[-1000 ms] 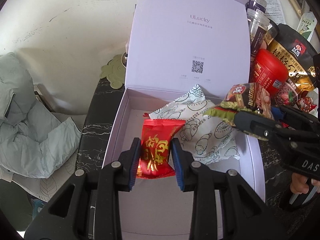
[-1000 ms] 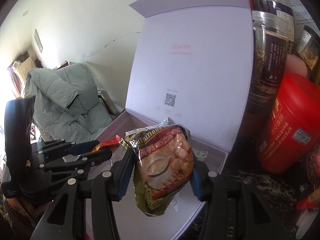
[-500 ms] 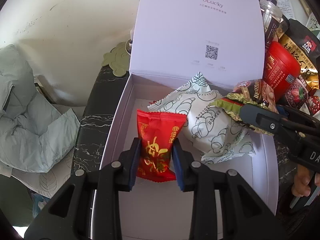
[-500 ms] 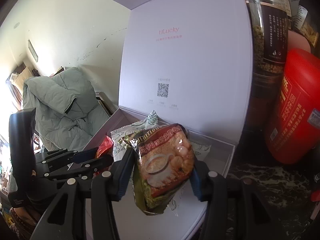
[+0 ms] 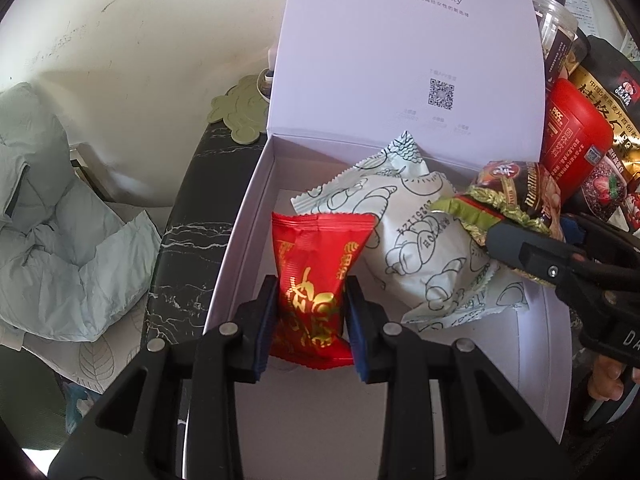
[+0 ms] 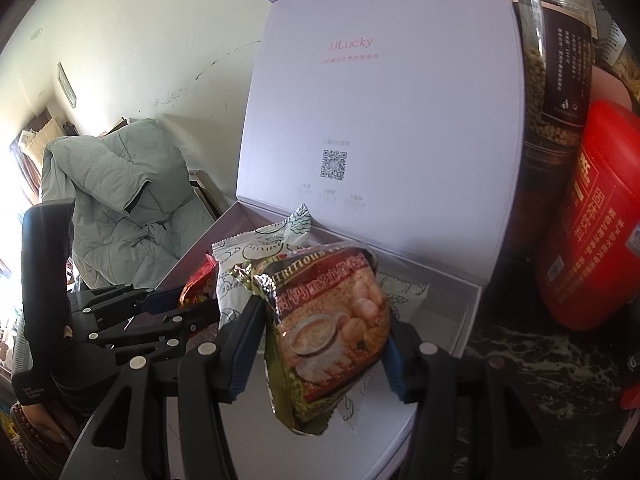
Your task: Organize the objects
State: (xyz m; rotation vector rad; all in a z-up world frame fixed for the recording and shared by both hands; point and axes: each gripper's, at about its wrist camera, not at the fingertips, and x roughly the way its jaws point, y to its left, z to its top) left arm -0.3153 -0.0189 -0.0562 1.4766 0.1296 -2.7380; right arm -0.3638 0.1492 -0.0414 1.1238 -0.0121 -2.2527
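Red snack packet point(image 5: 310, 280): shiny foil-look plastic, gold print, crinkly. White croissant-print wrapper point(image 5: 416, 248): matt film, creased. Cereal sachet point(image 6: 332, 328): glossy, metallic edge. Box point(image 5: 240, 248): smooth matt lavender card. Gripper fingers point(image 5: 260, 320): matt black plastic, blue pads. Tabletop point(image 5: 184, 248): polished black marble look, white veins. Red canister point(image 6: 596, 220): smooth plastic. Jacket point(image 6: 120, 184): soft quilted cloth.

"uLucky" + QR code inside box lid point(image 5: 404, 60); "NUTRITIOUS" on cereal packet point(image 6: 332, 320).

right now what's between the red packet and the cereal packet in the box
The white pastry wrapper lies between the red packet and the cereal packet, inside the box; the left wrist view shows it best.
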